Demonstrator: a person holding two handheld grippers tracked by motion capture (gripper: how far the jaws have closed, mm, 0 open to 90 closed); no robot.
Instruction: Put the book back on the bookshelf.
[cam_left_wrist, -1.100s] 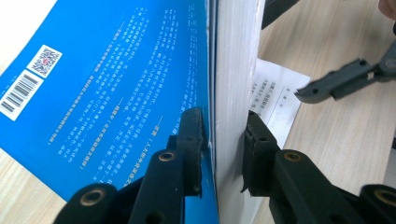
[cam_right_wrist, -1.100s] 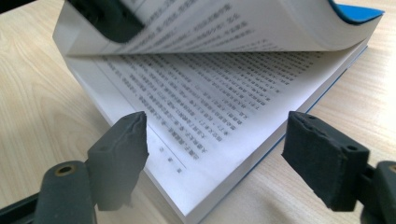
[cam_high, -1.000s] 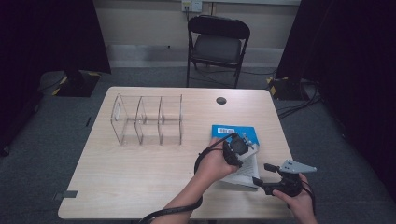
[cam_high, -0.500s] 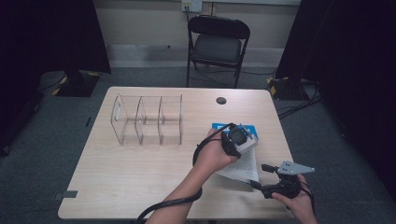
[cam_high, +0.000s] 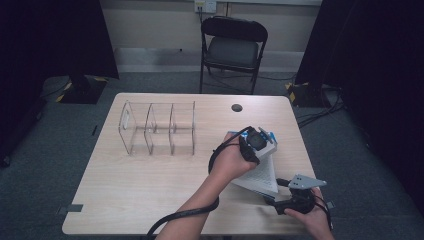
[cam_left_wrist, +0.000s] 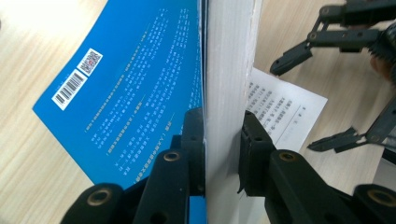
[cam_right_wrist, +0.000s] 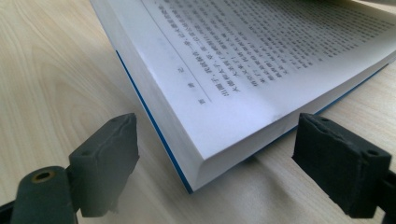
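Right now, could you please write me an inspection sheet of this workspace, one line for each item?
Surface: light wooden table, a small dark round spot near its far edge.
Job's things: blue-covered book lying open, part of its pages lifted.
Clutter: clear acrylic divider rack, standing apart from the book.
Grippers: left gripper shut on the lifted block of pages; right gripper open, its jaws either side of the book's corner, not touching, having just been opening.
Cables: black cable trailing along the left forearm.
Surroundings: folding chair behind the table, grey carpet, dark curtains.
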